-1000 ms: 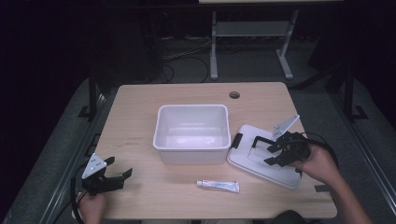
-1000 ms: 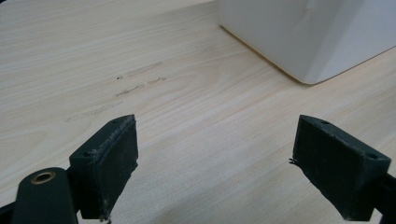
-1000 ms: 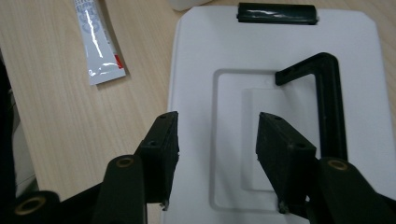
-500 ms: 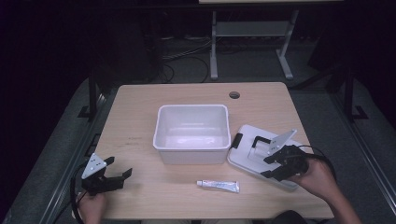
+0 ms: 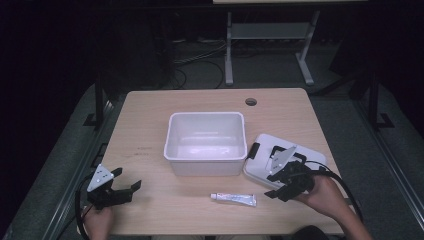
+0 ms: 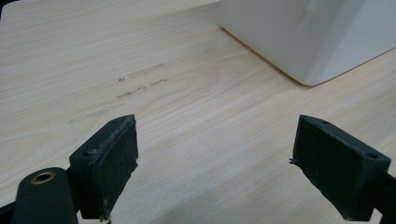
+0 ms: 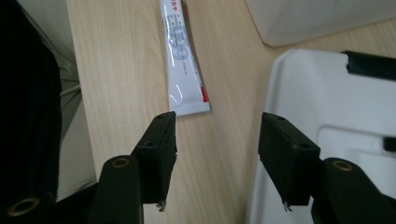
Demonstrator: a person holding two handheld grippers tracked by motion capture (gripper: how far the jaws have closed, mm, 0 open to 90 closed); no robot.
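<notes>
Right gripper [image 5: 276, 191] has swung off the lid [image 5: 305, 155] toward the tube [image 5: 233, 199].
Its 2 jaws stand apart, empty, just beside the tube's crimped end, likely lining up a grasp; left gripper [image 5: 127, 187], jaws apart, idles well left of the tube.

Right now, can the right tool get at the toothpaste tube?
Probably yes. The right tool is open, low over the table beside the lid, with the tube's flat end just ahead of its jaws. Only bare tabletop lies between them.
</notes>
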